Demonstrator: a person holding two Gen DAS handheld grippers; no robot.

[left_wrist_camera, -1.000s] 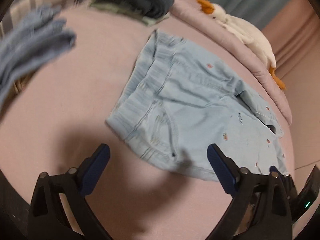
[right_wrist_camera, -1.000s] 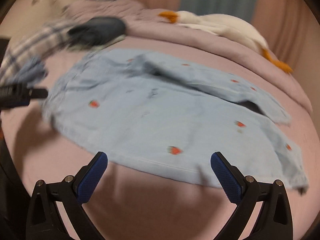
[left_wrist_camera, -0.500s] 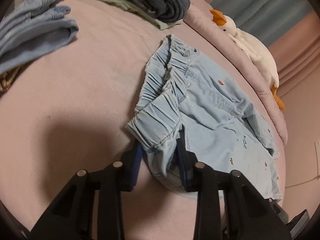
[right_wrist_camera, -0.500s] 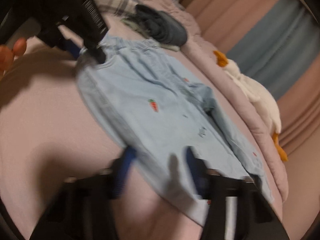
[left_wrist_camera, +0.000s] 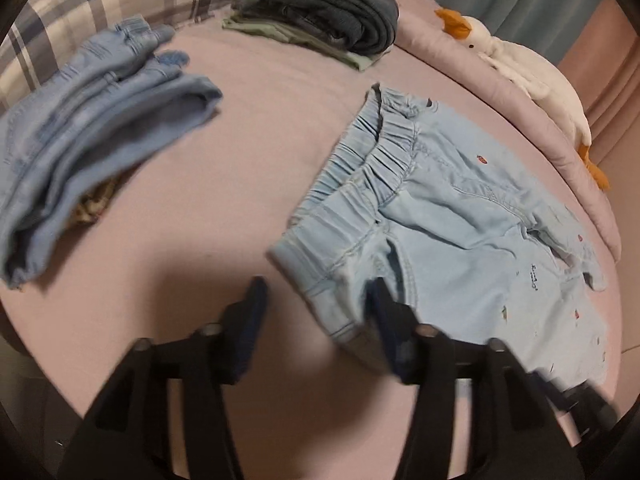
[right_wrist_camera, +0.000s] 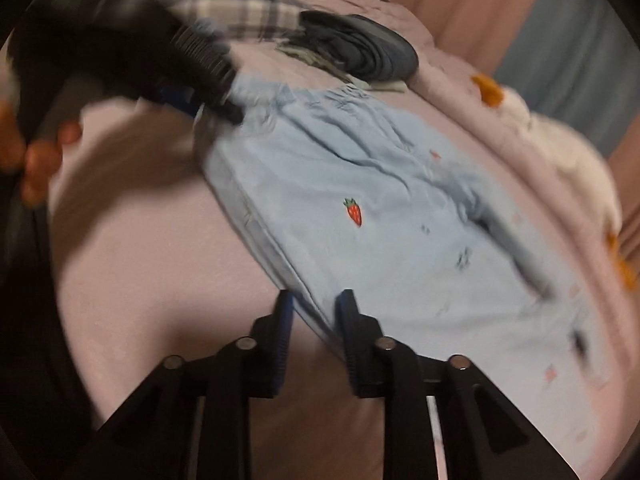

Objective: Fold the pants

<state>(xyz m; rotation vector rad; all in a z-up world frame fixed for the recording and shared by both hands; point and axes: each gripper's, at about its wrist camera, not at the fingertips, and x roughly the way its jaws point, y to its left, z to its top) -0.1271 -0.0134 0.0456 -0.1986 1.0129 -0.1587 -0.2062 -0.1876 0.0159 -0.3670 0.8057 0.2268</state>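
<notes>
A pair of light blue denim pants [left_wrist_camera: 460, 232], dotted with small embroidered strawberries, lies spread on a pink bed [left_wrist_camera: 260, 128], towards the edge where a quilt is rolled up. The gathered elastic waistband points towards the head of the bed; the legs run down its length, one rumpled over the other.

The left gripper [left_wrist_camera: 316, 304] sits at the near corner of the waistband. Its jaws have just been opening again: the denim corner lies between them and brushes the right-hand pad, but the other pad stands clear, so the cloth is released, not pinched. In the right wrist view, the same gripper shows at that waistband corner, with a person's fingertips [right_wrist_camera: 40, 160] on its handle.

The right gripper [right_wrist_camera: 314, 312] has just been closing, and its pads are clamped on the near side edge of the pants, lower down the leg.

The fold looks barely begun: no clean fold shows, and the legs have yet to be brought together.

Folded dark jeans [left_wrist_camera: 332, 12] and a heap of blue jeans [left_wrist_camera: 92, 120] lie near a plaid pillow [left_wrist_camera: 120, 4] at the head. A white plush goose [left_wrist_camera: 532, 76] rests on the quilt.
</notes>
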